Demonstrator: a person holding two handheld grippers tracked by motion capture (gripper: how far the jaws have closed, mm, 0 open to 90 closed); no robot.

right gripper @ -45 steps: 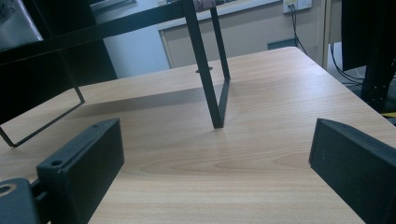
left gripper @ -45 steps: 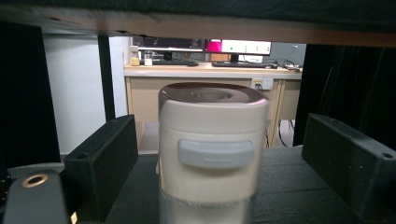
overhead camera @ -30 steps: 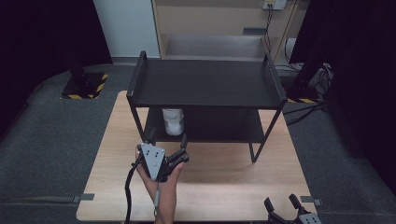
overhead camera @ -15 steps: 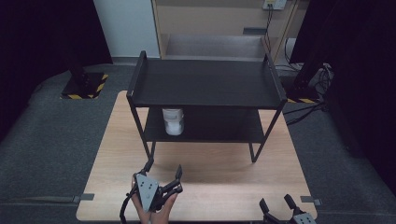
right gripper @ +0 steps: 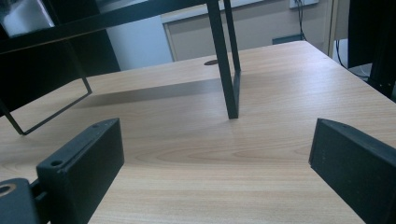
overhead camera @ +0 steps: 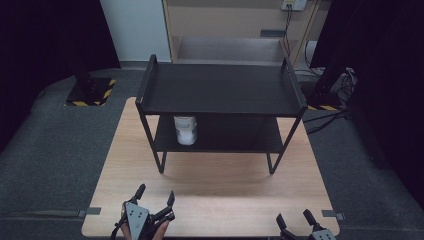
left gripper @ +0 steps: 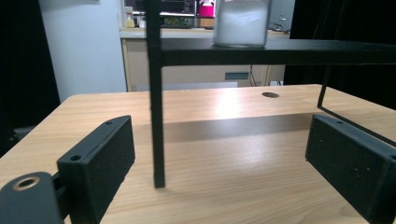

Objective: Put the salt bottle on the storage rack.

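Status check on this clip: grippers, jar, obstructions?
Left hand-held gripper open, empty. Right hand-held gripper open, empty. White jar upright on rack's lower shelf. Rack leg ahead of left.

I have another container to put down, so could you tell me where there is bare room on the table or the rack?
The rack's top shelf is bare from rail to rail. The lower shelf is free to the right of the white jar, which stands at its left end. The table is bare between the rack's front legs and the left gripper and right gripper at the near edge.
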